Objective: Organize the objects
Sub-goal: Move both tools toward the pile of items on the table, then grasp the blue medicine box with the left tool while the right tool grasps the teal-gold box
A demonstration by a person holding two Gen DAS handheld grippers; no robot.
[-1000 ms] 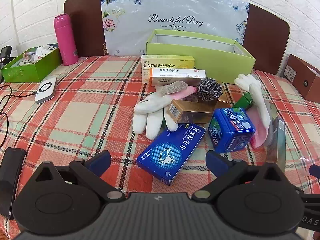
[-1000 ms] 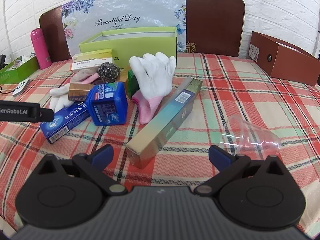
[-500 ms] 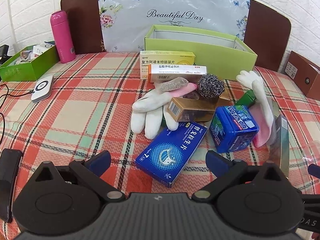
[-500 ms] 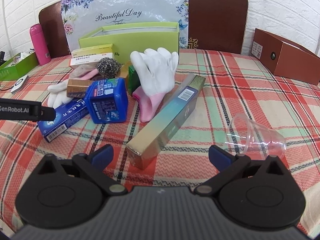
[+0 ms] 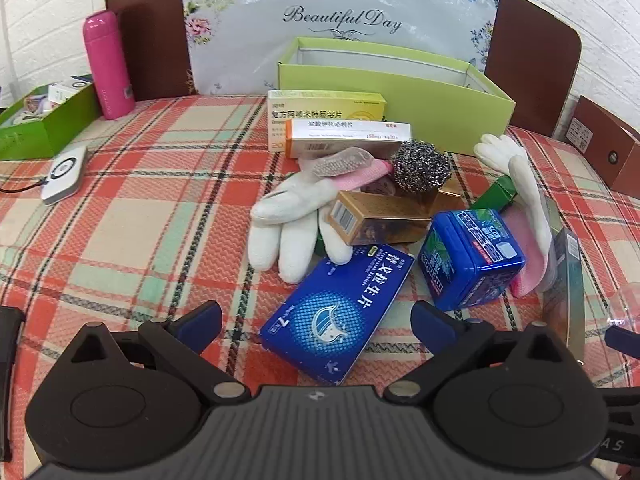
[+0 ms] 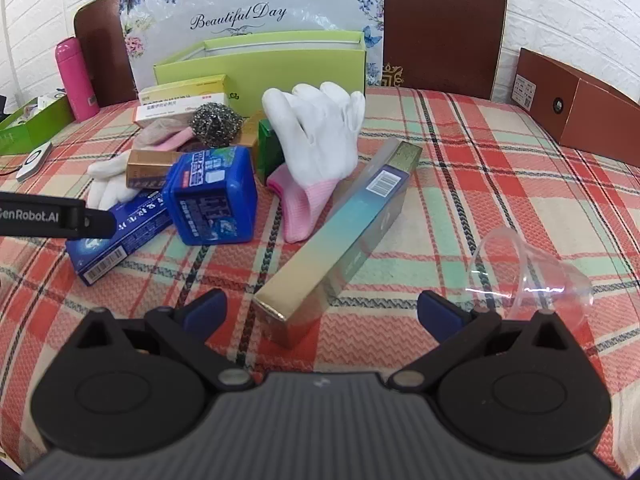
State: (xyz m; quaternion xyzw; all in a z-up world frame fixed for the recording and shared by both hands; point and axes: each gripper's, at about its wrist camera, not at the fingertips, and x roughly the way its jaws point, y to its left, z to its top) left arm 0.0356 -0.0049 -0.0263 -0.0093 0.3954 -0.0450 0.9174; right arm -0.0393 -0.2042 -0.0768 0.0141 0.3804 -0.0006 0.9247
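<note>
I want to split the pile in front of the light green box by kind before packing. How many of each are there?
Cartons, flat or long: 6 (yellow, orange-white, gold-brown, blue, green, long teal-gold)
White gloves: 2
Blue tub: 1
Steel scourer: 1
Clear cup: 1
Total: 11

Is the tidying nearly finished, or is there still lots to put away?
Hardly started. The light green box looks empty as far as its inside shows. Neither the left gripper nor the right gripper holds anything; jaws open. Still left in the pile: blue medicine box, blue tub, steel scourer, gloves, long box.
</note>
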